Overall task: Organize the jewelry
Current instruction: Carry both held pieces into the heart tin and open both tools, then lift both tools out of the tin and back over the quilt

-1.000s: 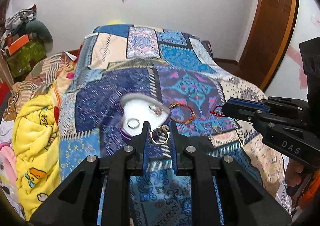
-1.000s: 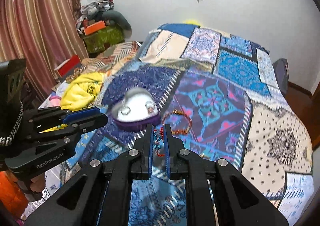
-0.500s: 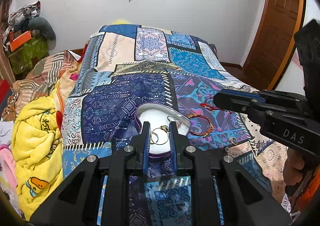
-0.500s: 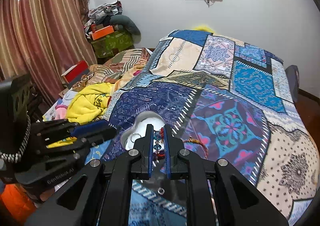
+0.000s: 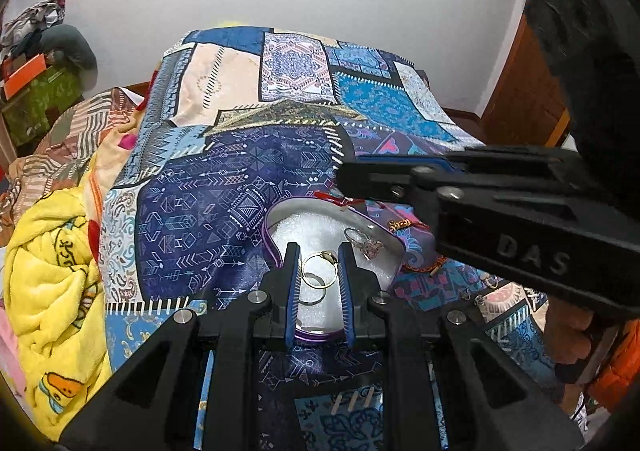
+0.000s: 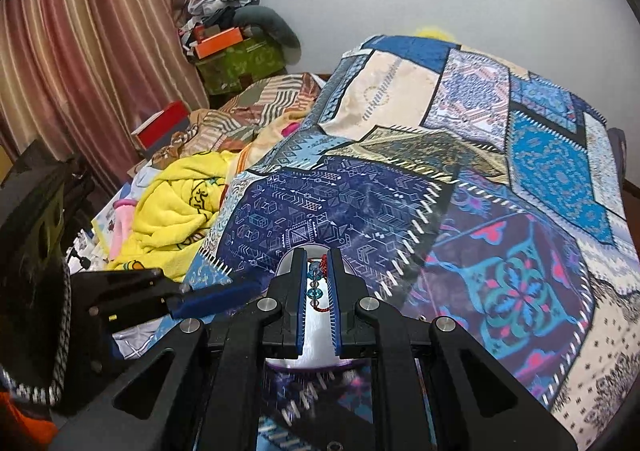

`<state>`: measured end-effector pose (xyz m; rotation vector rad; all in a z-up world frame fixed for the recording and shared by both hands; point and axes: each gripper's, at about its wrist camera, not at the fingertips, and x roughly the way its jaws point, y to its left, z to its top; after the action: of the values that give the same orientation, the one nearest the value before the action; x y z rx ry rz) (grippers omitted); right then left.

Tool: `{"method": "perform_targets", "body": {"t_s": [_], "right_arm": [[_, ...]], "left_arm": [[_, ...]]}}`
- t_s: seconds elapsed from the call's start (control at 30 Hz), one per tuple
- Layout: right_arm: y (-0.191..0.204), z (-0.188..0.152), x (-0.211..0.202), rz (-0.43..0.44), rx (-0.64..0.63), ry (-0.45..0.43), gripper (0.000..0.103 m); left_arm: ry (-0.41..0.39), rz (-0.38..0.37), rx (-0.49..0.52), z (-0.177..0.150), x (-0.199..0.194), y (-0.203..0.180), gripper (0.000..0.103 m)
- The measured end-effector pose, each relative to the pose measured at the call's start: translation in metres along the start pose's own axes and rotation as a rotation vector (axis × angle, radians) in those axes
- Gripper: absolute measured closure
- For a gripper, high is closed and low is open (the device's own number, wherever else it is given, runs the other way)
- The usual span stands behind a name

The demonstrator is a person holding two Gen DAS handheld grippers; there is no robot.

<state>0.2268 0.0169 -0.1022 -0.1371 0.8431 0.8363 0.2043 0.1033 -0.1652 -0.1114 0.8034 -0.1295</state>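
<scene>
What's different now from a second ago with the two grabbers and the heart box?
Both grippers carried their jewelry in over the heart-shaped box. The left gripper now holds its gold ring above the white lining. The right gripper brought its red beaded bracelet above the box too. Nothing was let go. The ring already in the box stayed put.

Even, soft indoor light — fisheye-bent, vignetted edges (right view slightly motion-blurred).
</scene>
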Motion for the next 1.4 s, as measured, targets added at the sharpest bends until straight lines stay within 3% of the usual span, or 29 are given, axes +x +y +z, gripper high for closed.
{"method": "perform_targets", "body": {"t_s": [0.4, 0.53, 0.57, 0.77, 0.97, 1.4], "right_arm": [[-0.001, 0.004, 0.010, 0.055, -0.021, 0.041, 0.092], [0.000, 0.004, 0.001, 0.033, -0.035, 0.020, 0.069], [0.001, 0.004, -0.002, 0.021, -0.040, 0.010, 0.067], [-0.003, 0.004, -0.026, -0.011, -0.035, -0.035, 0.067], [-0.010, -0.006, -0.052, -0.072, -0.019, -0.060, 0.067], [-0.049, -0.049, -0.104, -0.185, 0.095, -0.056, 0.067]], "left_arm": [[0.015, -0.005, 0.002, 0.002, 0.011, 0.000, 0.086], [0.018, 0.002, 0.007, 0.003, 0.012, -0.002, 0.086], [0.018, 0.001, 0.005, 0.003, 0.012, -0.002, 0.086], [0.005, 0.017, 0.003, 0.006, 0.001, -0.004, 0.085], [-0.021, 0.044, 0.003, 0.007, -0.020, -0.005, 0.075], [0.018, 0.046, 0.030, -0.010, -0.046, -0.029, 0.074]]}}
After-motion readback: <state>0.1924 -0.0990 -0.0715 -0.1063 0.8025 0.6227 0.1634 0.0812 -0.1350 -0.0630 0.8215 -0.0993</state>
